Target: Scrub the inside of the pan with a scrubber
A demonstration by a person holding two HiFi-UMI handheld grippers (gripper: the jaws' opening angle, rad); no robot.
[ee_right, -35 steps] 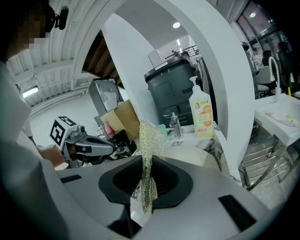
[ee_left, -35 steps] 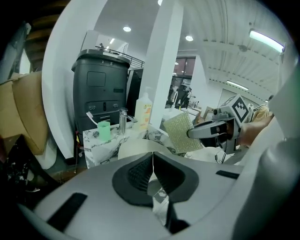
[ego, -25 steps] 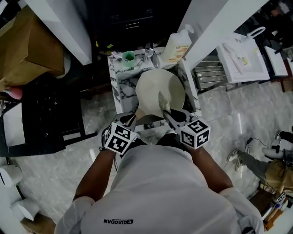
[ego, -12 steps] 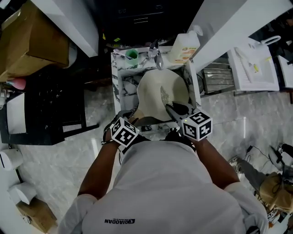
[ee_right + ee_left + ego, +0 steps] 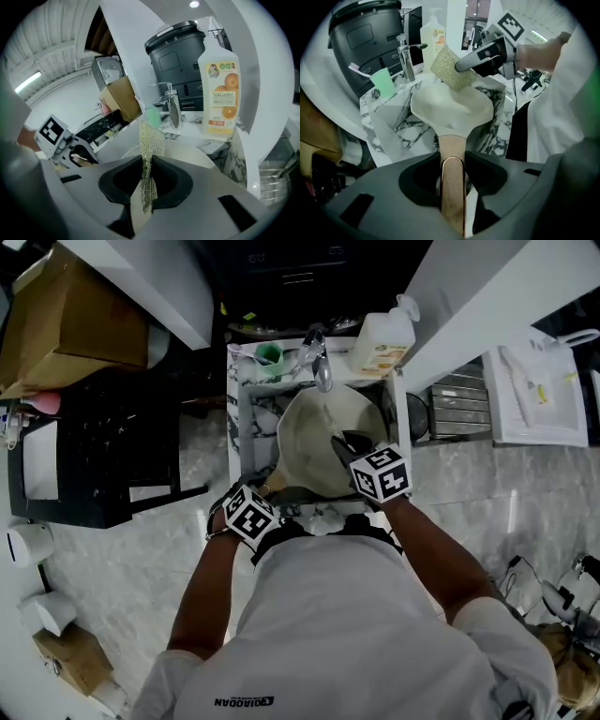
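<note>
1. Your right gripper is clamped on the scrubber, a gold mesh pad pinched on edge between the jaws, its free end sticking out forward.
2. The jaws of your left gripper are opening. The pan's wooden handle lies between them with a gap on either side, so nothing presses on it.
3. The cream pan sits in the marble-patterned sink, straight ahead of you at 12 o'clock. Its handle leaves the bowl at about 7 o'clock, toward the left gripper.
4. Around the pan: faucet at 12 o'clock, green cup at 11 o'clock, soap bottle at 1 o'clock.
5. Done so far: the scrubber is in hand and brought over the pan. From the head view, the right gripper reaches in from the pan's 4 o'clock side.
6. In the left gripper view the pad hangs at the pan's far rim. You cannot tell whether it touches the surface.
7. The inside of the pan reads plain cream, with no suds, streaks or dirt to go by, so how much scrubbing is done is not readable.
8. Judgement: the scrubbing strokes across the inside are what remains. With the handle let go, the pan may slide under the pad, so a fresh hold on it looks needed first.
</note>
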